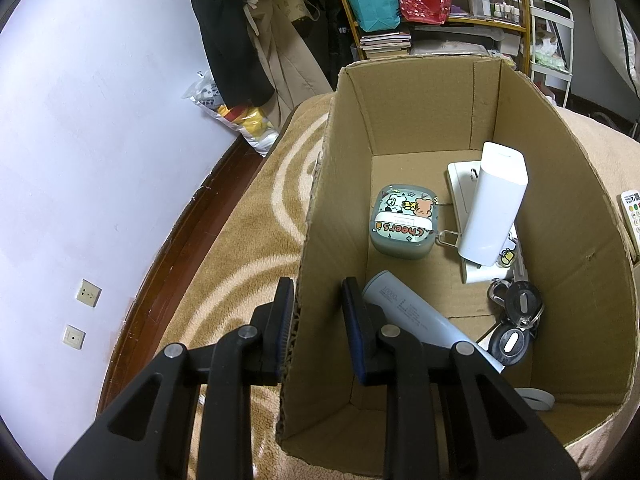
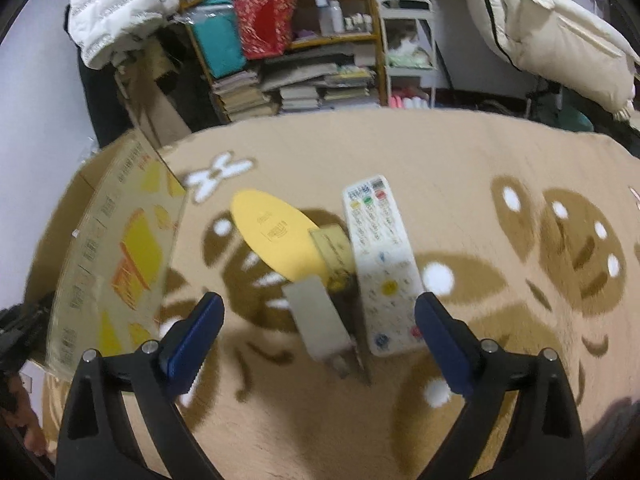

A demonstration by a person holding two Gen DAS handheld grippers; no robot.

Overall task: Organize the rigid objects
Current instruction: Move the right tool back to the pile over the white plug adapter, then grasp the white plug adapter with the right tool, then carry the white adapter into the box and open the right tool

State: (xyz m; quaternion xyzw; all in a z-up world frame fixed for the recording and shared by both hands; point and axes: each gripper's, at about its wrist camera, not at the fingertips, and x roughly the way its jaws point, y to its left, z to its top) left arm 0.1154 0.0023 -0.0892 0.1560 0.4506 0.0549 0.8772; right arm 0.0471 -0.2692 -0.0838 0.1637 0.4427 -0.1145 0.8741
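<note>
Cluttered bookshelf (image 2: 296, 40), wall sockets (image 1: 82, 314), patterned blanket (image 2: 460, 152)

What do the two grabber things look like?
Both look alike. The left gripper and right gripper have black plastic arms with triangle-shaped holes, round silver bolts at the joints, and dark blue ridged pads on the fingers.

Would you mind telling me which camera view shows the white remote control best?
The right wrist view: the remote control lies whole on the blanket between the open right gripper fingers, slightly blurred. The left wrist view catches only its cropped end beyond the cardboard box wall.
</note>
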